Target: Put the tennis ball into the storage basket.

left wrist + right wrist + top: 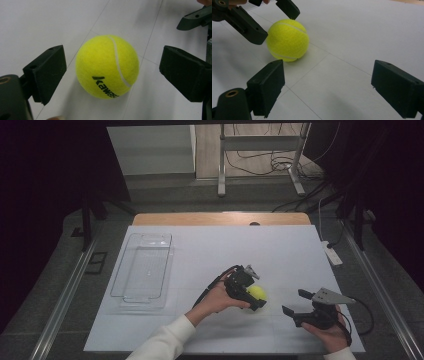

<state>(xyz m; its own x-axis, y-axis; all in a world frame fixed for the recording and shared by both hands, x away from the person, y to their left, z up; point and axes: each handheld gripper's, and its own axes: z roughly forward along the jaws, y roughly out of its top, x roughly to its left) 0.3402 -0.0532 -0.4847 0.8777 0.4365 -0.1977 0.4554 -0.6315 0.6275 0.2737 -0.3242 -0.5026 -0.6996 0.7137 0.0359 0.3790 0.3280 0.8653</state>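
Observation:
A yellow tennis ball (257, 293) with black lettering rests on the white mat. My left gripper (257, 291) is open around it, one jaw on each side. In the left gripper view the ball (107, 66) sits between the jaws of my left gripper (113, 68), with a gap to each pad. My right gripper (295, 301) stands open to the right of the ball, with nothing between its jaws. The right gripper view looks past that gripper (329, 85) to the ball (287, 40) and the left gripper (277, 23) straddling it.
An empty clear plastic tray (142, 270) lies at the left of the white mat (200, 240). A white power strip (332, 254) lies at the mat's right edge. Metal stand legs (221, 165) and cables are on the floor beyond the table.

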